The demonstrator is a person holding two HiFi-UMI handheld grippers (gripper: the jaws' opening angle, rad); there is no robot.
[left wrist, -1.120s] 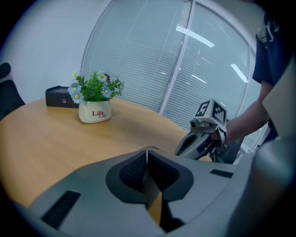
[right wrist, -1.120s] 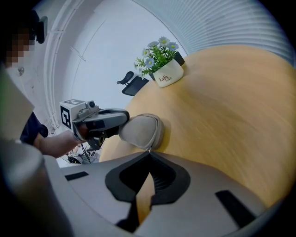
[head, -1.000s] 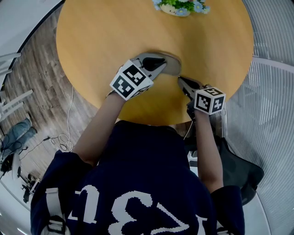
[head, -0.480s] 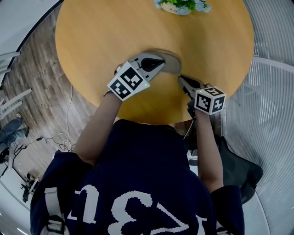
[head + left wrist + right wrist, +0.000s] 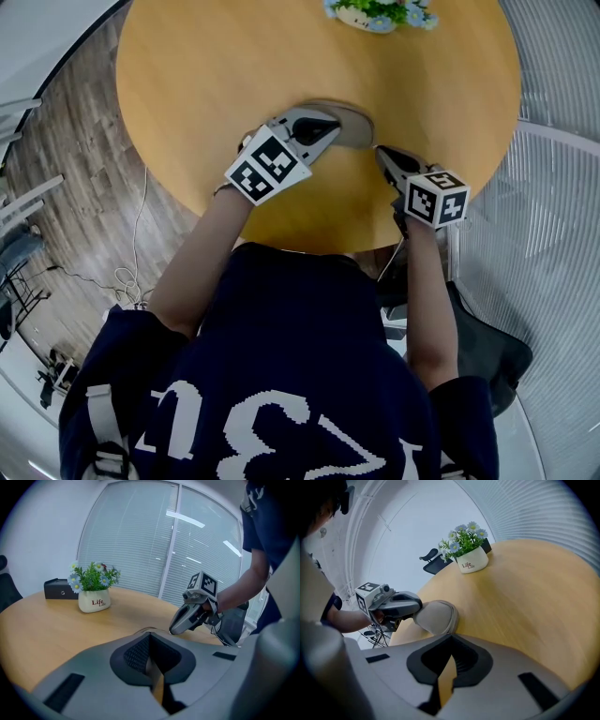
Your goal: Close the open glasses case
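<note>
Round wooden worktop (image 5: 206,84) carries the beige glasses case (image 5: 352,127) near its middle. Left gripper (image 5: 326,129), fingers together, touches the case's end. Right gripper (image 5: 383,153), fingers together and empty, hovers just beside it.

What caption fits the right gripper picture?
Left gripper at a beige glasses case on a wooden table, flower pot behind.

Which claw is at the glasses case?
The left claw, its tip on the beige glasses case; the right claw is apart, beside it.
</note>
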